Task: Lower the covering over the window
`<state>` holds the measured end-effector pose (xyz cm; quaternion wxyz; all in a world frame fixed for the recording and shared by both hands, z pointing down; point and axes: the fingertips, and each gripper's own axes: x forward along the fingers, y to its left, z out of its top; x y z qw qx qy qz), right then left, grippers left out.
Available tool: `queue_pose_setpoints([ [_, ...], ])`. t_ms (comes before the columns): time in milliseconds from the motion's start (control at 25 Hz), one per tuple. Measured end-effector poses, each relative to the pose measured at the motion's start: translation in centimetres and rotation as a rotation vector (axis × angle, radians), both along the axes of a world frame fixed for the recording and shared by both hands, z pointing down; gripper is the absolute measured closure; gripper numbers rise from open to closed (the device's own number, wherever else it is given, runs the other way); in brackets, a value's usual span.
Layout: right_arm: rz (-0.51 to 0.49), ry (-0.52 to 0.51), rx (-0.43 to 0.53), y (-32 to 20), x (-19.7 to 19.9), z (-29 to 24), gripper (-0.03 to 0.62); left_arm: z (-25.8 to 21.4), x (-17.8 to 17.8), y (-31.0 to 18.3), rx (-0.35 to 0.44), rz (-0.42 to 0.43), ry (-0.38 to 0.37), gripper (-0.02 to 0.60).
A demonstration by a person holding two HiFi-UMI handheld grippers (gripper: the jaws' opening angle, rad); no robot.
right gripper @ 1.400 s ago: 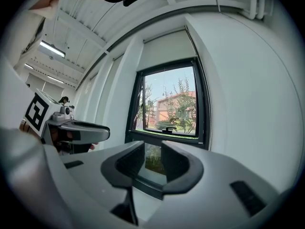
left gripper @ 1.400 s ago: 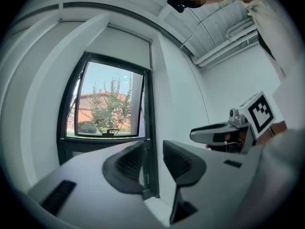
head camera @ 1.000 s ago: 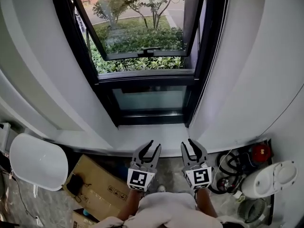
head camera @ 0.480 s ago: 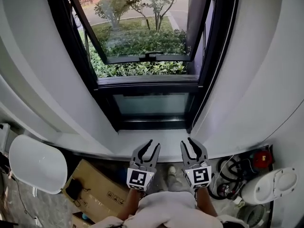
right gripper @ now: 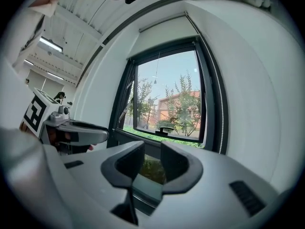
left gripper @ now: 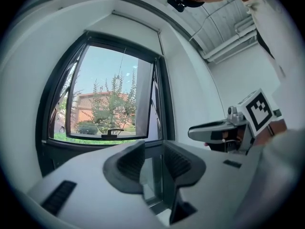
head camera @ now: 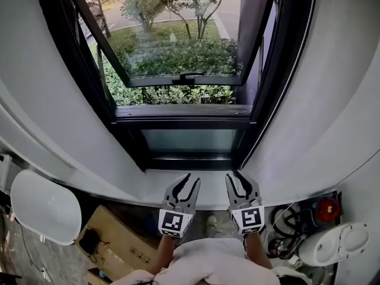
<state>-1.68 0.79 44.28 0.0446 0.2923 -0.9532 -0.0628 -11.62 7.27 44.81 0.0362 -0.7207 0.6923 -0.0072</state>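
A black-framed window fills the wall ahead, its sash tilted outward with a handle on the lower rail. No covering hangs over the glass. A thin cord dangles in the middle of the pane, and a bead chain runs down the right frame. My left gripper and right gripper hover side by side above the white sill, both open and empty. In the left gripper view the jaws of the left gripper point at the lower pane, with the right gripper beside it.
A white rounded seat stands at the lower left, next to a cardboard box. At the lower right are coiled cables, a red object and a white appliance. White walls flank the window recess.
The head view has tipped upward, so more of the window and garden shows. Both grippers keep the same place and the same opening.
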Motion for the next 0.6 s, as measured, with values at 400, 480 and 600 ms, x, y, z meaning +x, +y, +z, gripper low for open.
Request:
queue_pose_setpoints([
  [400, -0.018, -0.014, -0.042, -7.0, -1.4, 0.5, 0.496, 0.5, -0.9, -6.9, -0.043, -0.018, -0.011, 0.460],
  [480, -0.015, -0.020, -0.049, -8.4, -1.3, 0.6, 0.496, 0.6, -0.8, -8.4, -0.048, -0.015, -0.013, 0.460],
  [600, -0.009, -0.027, -0.055, -10.4, -1.2, 0.8, 0.496, 0.7, -0.5, -10.6, -0.053, -0.006, -0.017, 0.460],
])
